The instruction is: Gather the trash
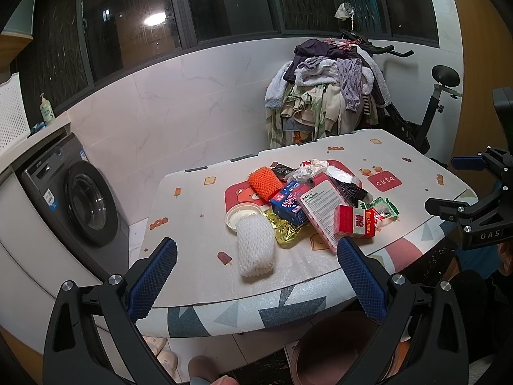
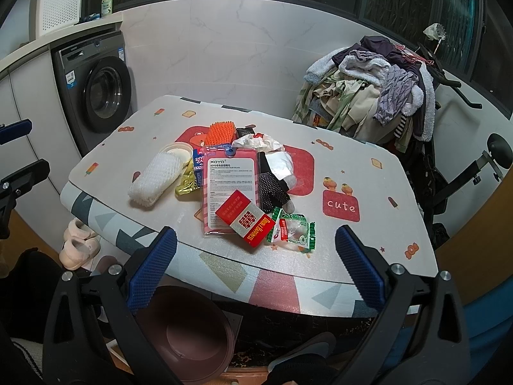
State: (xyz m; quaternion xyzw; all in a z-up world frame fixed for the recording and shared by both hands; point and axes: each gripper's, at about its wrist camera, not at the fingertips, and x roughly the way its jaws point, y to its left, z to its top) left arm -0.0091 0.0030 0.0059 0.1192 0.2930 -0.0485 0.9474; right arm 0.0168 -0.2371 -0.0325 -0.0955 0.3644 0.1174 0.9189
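Both the left tool [image 1: 256, 276] and the right tool [image 2: 256, 256] hang spread and empty over the bench's [image 2: 368, 266] near edge, above a brown bin [image 2: 192, 346] on the floor below. The trash lies heaped mid-bench: the red box [image 2: 245, 218] and green wrapper [image 2: 293, 231] nearest, the white foam net [image 1: 255, 247] toward the left edge. The box rests tilted on the pink package [image 2: 224, 183], so a careless pinch may drag both, and light wrappers could slip off the edge, missing the bin.

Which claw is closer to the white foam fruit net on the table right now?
Left. The left claw hangs open right in front of the white foam net. The right claw is open farther off, facing the red box, the net to its left.
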